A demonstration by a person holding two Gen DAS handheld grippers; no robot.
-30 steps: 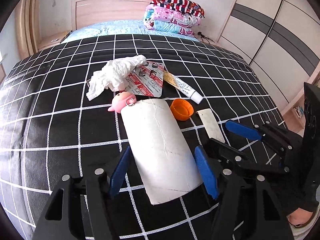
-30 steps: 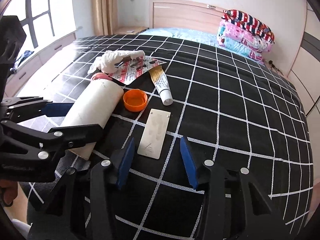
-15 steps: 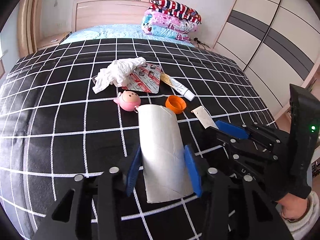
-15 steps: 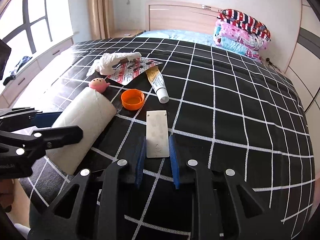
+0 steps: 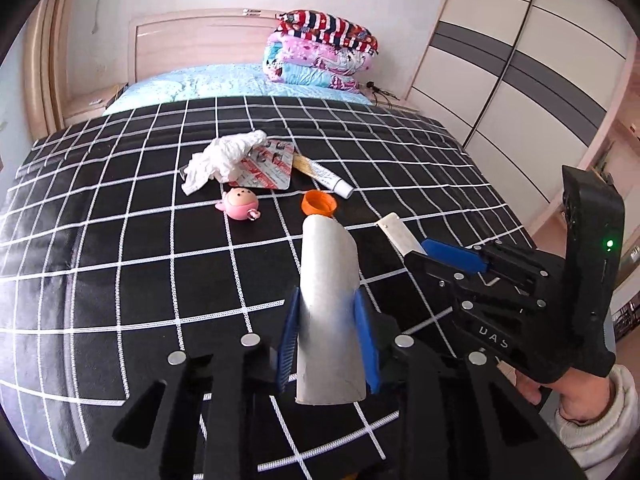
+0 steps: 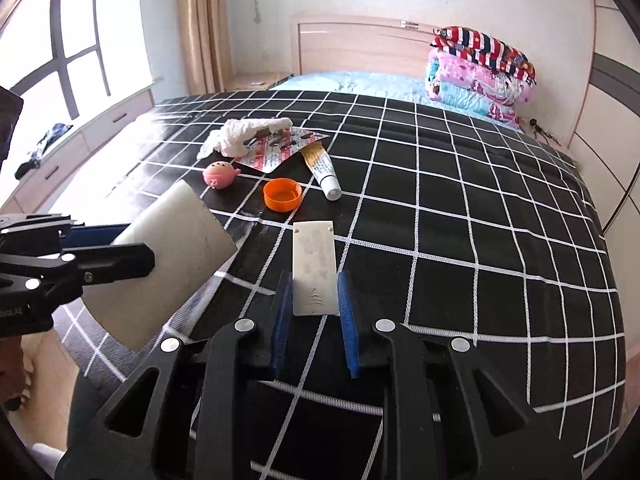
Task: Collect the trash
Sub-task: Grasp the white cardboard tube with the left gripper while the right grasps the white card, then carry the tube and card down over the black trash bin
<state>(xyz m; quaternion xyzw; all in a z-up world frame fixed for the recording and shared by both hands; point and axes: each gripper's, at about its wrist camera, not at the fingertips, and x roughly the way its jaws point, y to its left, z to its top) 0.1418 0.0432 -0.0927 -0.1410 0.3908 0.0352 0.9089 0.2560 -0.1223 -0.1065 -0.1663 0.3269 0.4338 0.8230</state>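
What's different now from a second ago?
Both grippers closed: the left gripper squeezed the cardboard tube and tipped it up, the right gripper clamped the flat card. The tissue, pink toy and orange cap stayed put.

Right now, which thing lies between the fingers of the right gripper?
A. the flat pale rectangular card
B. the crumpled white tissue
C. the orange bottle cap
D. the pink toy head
A: in the right wrist view the right gripper is closed on the flat pale card, while the orange cap, pink toy head and tissue lie farther up the bedspread.
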